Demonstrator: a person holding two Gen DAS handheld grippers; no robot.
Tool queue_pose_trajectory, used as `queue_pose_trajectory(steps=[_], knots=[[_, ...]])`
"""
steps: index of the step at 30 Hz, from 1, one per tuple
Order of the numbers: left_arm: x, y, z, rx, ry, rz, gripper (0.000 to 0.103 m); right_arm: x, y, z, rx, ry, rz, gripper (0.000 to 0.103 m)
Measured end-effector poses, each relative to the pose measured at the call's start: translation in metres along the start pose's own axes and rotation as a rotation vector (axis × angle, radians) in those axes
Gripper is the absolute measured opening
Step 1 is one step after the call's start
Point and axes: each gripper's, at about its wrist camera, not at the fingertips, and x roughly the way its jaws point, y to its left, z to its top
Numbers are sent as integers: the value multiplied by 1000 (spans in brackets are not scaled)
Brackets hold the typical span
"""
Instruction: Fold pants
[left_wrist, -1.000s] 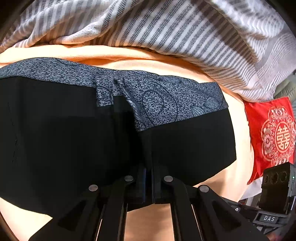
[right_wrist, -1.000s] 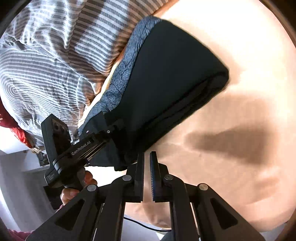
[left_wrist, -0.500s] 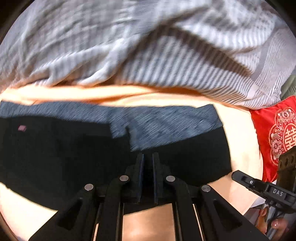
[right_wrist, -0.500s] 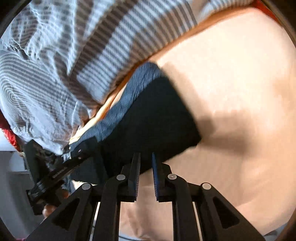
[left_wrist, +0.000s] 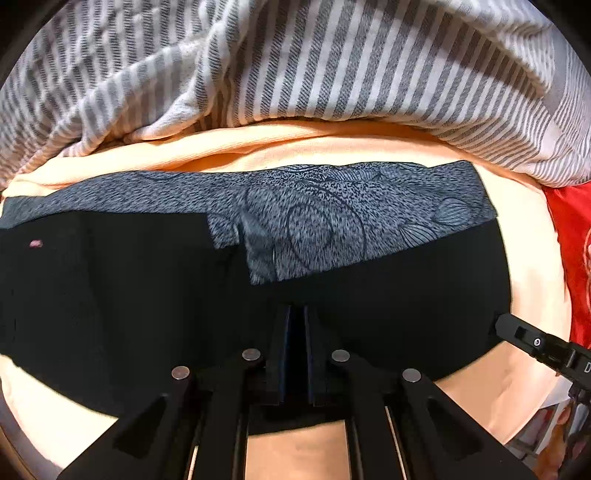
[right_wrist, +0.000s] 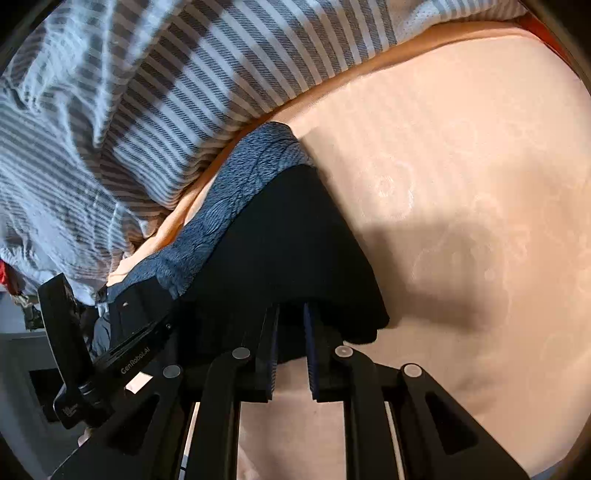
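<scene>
The black pants (left_wrist: 110, 302) with a grey patterned waistband (left_wrist: 325, 221) lie folded on a peach bed sheet (left_wrist: 532, 258). My left gripper (left_wrist: 295, 314) sits over the near edge of the pants, its jaws a narrow gap apart with nothing between them. In the right wrist view the pants (right_wrist: 288, 251) lie as a folded stack. My right gripper (right_wrist: 291, 314) is at their near edge, jaws slightly apart, tips against the dark fabric; whether cloth is pinched is unclear. The left gripper's body (right_wrist: 110, 362) shows at lower left.
A grey and white striped blanket (left_wrist: 295, 66) is bunched along the far side of the bed, also in the right wrist view (right_wrist: 129, 92). A red embroidered cushion (left_wrist: 572, 240) lies at the right. The right gripper's body (left_wrist: 535, 343) shows at the right edge.
The left gripper let go of the pants and drew back a little; the pants now lie flat. The right gripper moved in to the stack's near edge and opened slightly.
</scene>
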Motion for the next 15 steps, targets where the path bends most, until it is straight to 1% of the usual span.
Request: queue_pose_trajectory(steps=[1, 3, 4, 5, 6, 7, 8, 9, 11, 12, 15], knots=[[-3, -2, 1, -8, 5, -1, 9, -3, 1, -2, -11, 5, -2, 19], [-13, -2, -8, -26, 11, -4, 9, -9, 8, -6, -48, 19, -15, 27], [-19, -2, -14, -32, 9, -6, 10, -9, 8, -6, -48, 19, -15, 36], [-24, 0, -20, -40, 9, -4, 20, -11, 11, -8, -62, 24, -23, 45], [-27, 0, -24, -50, 10, 2, 68, -16, 17, -14, -91, 30, -40, 47], [-32, 0, -28, -68, -5, 11, 102, -19, 21, -18, -107, 36, -41, 49], [-42, 1, -33, -87, -46, 21, 101, -20, 24, -20, -122, 41, -42, 50], [-48, 0, -38, -94, -52, 15, 102, -20, 24, -20, -122, 41, -42, 52], [-55, 7, -45, -122, -46, 26, 102, -24, 33, -26, -176, 52, -52, 61], [-58, 7, -49, -139, -44, 34, 102, -24, 35, -28, -190, 57, -53, 62], [-58, 4, -66, -182, -31, 22, 102, -23, 39, -32, -233, 84, -61, 65]])
